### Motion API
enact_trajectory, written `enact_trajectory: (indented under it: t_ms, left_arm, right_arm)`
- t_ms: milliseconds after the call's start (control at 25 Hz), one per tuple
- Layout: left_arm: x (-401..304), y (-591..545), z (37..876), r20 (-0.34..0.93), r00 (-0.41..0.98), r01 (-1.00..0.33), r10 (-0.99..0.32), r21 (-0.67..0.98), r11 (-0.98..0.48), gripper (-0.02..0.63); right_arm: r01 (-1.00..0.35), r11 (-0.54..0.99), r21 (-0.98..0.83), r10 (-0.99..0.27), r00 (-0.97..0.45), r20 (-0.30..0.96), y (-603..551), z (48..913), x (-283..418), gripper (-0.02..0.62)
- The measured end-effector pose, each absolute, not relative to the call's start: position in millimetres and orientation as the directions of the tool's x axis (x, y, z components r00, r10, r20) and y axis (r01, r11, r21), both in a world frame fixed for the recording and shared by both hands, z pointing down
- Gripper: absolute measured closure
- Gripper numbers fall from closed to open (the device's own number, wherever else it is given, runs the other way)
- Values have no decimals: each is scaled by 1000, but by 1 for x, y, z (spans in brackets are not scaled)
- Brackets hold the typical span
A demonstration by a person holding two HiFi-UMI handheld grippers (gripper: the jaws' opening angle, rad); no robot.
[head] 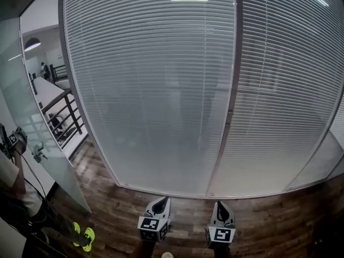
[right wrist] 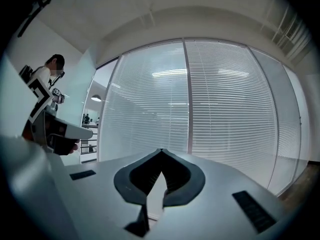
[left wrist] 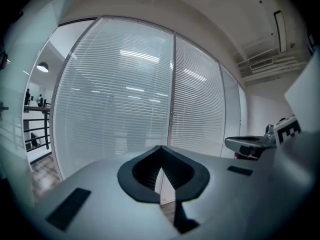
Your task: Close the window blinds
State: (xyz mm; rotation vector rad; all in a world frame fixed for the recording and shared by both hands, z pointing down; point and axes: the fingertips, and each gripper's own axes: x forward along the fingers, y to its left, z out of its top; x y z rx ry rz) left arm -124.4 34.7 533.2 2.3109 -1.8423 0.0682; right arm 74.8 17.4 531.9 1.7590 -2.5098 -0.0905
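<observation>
White horizontal blinds (head: pixel 150 90) hang full length behind a wall of glass panels, with a grey upright post (head: pixel 231 112) between two of them. Their slats are down, and dim shapes show through them. Both grippers are held low in front of the glass and do not touch it. My left gripper (head: pixel 165 199) is shut with its tips together and nothing between them, as the left gripper view shows (left wrist: pixel 161 147). My right gripper (head: pixel 221 203) is likewise shut and empty (right wrist: pixel 161 150). The blinds (left wrist: pixel 125 109) (right wrist: pixel 220 109) fill both gripper views.
A person (head: pixel 16 198) in bright yellow-green shoes (head: pixel 86 235) stands at the far left beside a frosted glass partition (head: pixel 32 144). A dark railing (head: pixel 64 117) lies beyond it. Wooden floor (head: pixel 269 219) runs up to the base of the glass.
</observation>
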Motion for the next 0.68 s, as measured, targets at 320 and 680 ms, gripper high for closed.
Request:
enact_trajectory:
  t_ms: [320,680]
  left_arm:
    - [-122,56,529,151,218,-973,-964,116,-202,606]
    - [-119,70,516,137,217,-973,-966,105,-204,606]
  right_arm:
    - [-920,381,96,-924,-382,7,29,523,65,593]
    - [-910,398,114,-915,-403,-18,45,514,61,592]
